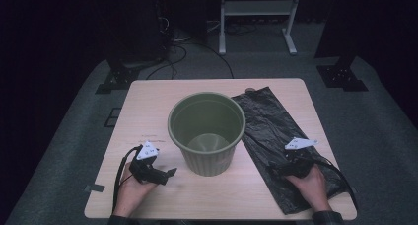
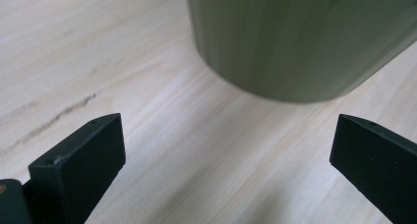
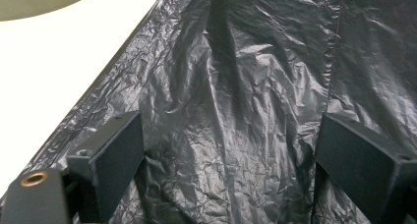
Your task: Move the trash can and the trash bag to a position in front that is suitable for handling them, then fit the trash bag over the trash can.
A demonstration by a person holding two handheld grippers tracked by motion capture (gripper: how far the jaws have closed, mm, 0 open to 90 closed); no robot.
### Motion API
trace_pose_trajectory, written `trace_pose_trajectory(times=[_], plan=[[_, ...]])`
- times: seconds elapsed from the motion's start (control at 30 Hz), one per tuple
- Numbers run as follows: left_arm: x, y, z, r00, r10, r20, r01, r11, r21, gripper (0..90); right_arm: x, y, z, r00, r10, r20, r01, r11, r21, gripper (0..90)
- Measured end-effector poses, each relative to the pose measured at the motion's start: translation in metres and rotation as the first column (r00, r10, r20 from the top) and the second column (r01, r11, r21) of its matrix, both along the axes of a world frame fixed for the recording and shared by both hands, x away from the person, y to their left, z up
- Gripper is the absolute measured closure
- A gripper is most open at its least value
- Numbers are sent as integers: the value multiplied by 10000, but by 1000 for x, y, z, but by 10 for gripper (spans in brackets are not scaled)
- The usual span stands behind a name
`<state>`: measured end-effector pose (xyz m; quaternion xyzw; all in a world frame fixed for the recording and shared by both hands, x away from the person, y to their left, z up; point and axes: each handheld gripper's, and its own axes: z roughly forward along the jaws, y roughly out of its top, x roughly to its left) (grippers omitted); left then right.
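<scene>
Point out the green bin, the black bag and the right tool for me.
green bin [image 1: 209, 158]: high view, front of its ribbed wall.
black bag [image 1: 266, 119]: high view, flat far part.
right tool [image 3: 231, 155]: right gripper view, midway between its open jaws.

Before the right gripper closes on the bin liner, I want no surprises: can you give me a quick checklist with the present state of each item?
1. Right gripper jaws open: ok, they stand wide apart.
2. Black bag under those jaws: ok, crinkled plastic lies between them, not yet pinched.
3. Bag flat on the table: ok, though its near right corner seems to overhang the edge.
4. Green bin upright and empty: ok.
5. Left gripper free: ok, jaws open over bare wood, just short of the bin.
6. Which end of the bag opens: cannot tell.
</scene>
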<state>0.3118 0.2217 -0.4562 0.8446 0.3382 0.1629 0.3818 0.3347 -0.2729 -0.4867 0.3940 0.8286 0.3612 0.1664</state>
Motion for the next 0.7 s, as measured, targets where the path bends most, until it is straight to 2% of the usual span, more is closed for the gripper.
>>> trace_pose_trajectory(times=[0.2, 0.4, 0.47, 0.53, 0.7], plan=[[1, -1, -10, 9997, 57, -223, -51, 9996, 286, 0, 0, 0, 0, 10000, 1, 0, -1, 10000, 0, 103], [1, -2, -16, 9997, 127, -220, -112, 9979, 645, 0, 0, 0, 0, 10000, 6, 3, -6, 10000, 7, 107], [1, -1, -18, 9994, 116, -332, -93, 9976, 681, 0, 0, -1, 1, 10000, 27, 19, -27, 10000, -29, 127], [2, -1, -22, 9991, 110, -409, -74, 9963, 861, 0, -1, -2, 3, 9996, -249, 143, 250, 9996, -127, 125], [2, 1, -26, 9986, 98, -516, -68, 9983, 578, 0, -1, -8, 9, 9989, -385, 272, 382, 9992, 96, 117]])
